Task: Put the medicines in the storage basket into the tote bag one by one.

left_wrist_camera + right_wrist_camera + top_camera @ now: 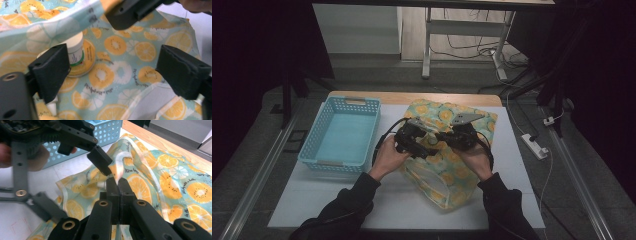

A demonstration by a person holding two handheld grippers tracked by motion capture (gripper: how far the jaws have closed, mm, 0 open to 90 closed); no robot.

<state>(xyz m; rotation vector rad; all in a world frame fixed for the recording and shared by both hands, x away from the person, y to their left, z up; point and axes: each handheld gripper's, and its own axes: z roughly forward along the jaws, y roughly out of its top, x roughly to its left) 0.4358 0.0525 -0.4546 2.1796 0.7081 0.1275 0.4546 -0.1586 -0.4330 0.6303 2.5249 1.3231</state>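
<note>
Citrus-print bag [447,165] lies mid-frame on the tabletop [322,195], right of the blue basket [343,134]. Right hand-held gripper [117,185] clenched on the bag's rim. Left hand-held gripper [112,67] released, jaws wide over the white bottle [75,48] inside.

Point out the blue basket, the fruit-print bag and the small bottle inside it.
Blue basket [324,131]: high view, left wall.
Fruit-print bag [452,175]: high view, near end of the fabric.
Small bottle [76,47]: left gripper view, white body beside the left jaw.
</note>
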